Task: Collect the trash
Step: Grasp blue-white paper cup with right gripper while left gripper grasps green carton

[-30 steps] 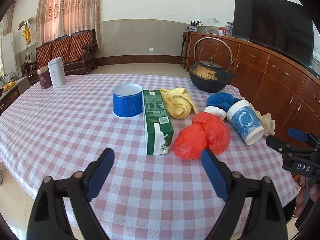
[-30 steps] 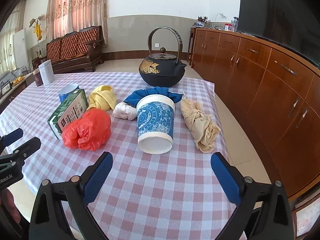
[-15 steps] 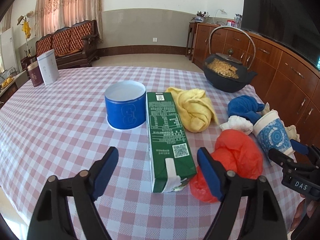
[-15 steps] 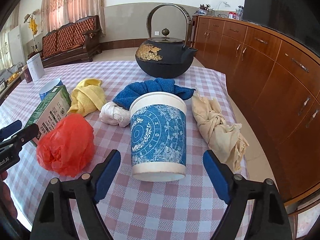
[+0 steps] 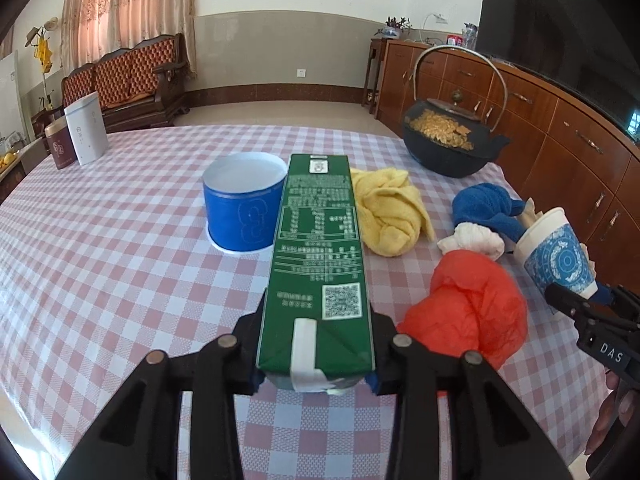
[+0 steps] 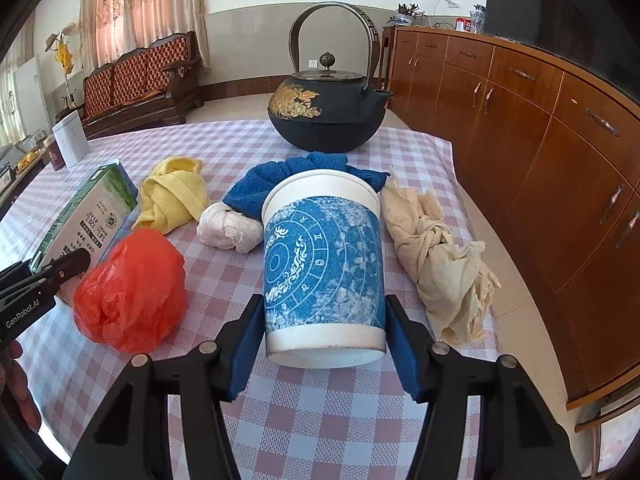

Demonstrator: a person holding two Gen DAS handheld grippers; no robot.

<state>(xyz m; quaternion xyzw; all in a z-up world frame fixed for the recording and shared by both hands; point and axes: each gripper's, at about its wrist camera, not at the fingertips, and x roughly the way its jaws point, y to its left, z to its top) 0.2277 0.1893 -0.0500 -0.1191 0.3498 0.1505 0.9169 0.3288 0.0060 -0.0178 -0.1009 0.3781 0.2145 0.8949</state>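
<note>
Pink-and-white checked cloth covers the round table (image 5: pixel 120 264), with a carved wooden sofa (image 5: pixel 132 84) at the far wall and brown wooden cabinets (image 6: pixel 540 128) along the right.

Between the fingers of the left gripper (image 5: pixel 316 360) lies a long green drink carton (image 5: pixel 318 256), flat on the cloth and pointing away; the jaws are closing and both sides already sit against its near end. Just left of the carton beyond the gripper stands a squat blue cylinder tub with a white rim (image 5: pixel 242 208); just right of it is a knotted yellow towel (image 5: pixel 390 212), and nearer on the right a crumpled red plastic bag (image 5: pixel 468 308).

The right gripper (image 6: pixel 324 344) has a blue-patterned white paper cup (image 6: pixel 324 268), lying on its side with its base toward the camera, between its blue pads (image 6: pixel 240 352); its jaws are closing too, and the pads touch the cup's sides. Beyond the cup lie a blue cloth (image 6: pixel 296 176) and a black cast-iron teapot with gold decoration (image 6: pixel 326 120). A small white wad (image 6: pixel 228 230) sits left of it, a knotted beige cloth (image 6: pixel 436 256) right.
</note>
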